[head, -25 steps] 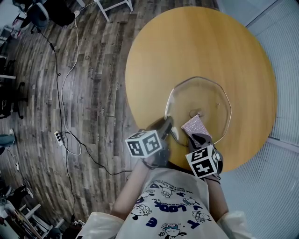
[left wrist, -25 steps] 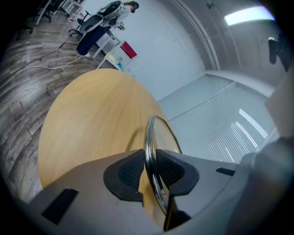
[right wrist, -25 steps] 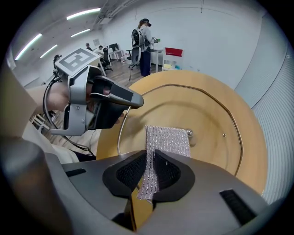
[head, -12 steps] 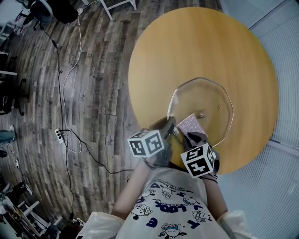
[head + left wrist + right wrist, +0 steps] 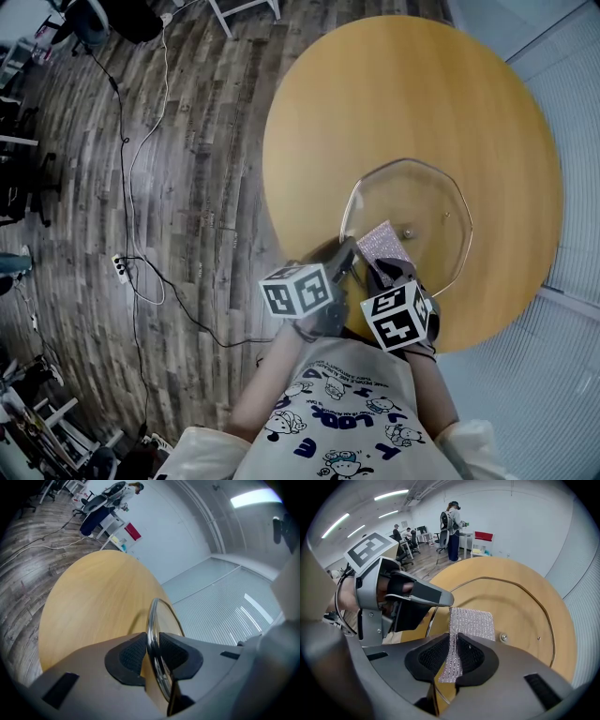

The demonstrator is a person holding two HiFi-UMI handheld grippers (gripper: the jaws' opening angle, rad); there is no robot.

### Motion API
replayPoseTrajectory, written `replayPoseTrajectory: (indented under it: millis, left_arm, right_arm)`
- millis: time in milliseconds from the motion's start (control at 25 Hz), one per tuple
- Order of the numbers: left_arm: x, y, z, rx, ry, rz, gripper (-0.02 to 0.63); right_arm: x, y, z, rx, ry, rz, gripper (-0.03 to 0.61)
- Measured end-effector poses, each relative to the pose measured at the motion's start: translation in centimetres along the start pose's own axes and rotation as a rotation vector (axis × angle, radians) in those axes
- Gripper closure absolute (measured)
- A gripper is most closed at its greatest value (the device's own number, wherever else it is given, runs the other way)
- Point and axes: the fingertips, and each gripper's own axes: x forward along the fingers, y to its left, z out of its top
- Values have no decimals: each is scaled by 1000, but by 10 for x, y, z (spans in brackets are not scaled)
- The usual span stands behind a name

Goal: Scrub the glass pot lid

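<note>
Glass pot lid (image 5: 424,192) sits over the near part of the round wooden table (image 5: 394,84), close to the person's body, with a small screw (image 5: 504,637) showing at its centre. Whether it lies flat on the wood or is raised at the near side cannot be told.

At far left, a white cable (image 5: 131,159) trails across the plank floor (image 5: 202,112) to a power strip (image 5: 119,269).

Next comes the left gripper (image 5: 345,258), whose jaws are closed narrowly on the lid's metal rim (image 5: 152,620) at its near-left edge; the left gripper view shows the rim pinched edge-on between the two dark pads (image 5: 133,654).

Just beside it on the right, the right gripper (image 5: 384,267) has its jaws pressed together on a silvery mesh scrubbing cloth (image 5: 471,620). The free end of the cloth lies on the glass, between the rim and the central screw. The two grippers are almost touching.
</note>
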Motion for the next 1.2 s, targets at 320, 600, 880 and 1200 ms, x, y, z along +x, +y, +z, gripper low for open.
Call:
replayPoseTrajectory:
  millis: [320,600,880,1200]
  left_arm:
    - [1,-4,0,-45,-22,-36,526]
    - [1,0,-4,-44,-14,-29,528]
    - [-1,-1,-3,-42,-10,-17,528]
    - [-1,-2,-4,-35,-2,-18,528]
  right_arm:
    - [7,-8,12,-10,-19,16,515]
    - [14,-15,22,-23,-32,22,515]
    - [17,-24,38,-38,-42,12,514]
    - [22,-40,50,-52,-51,-29,515]
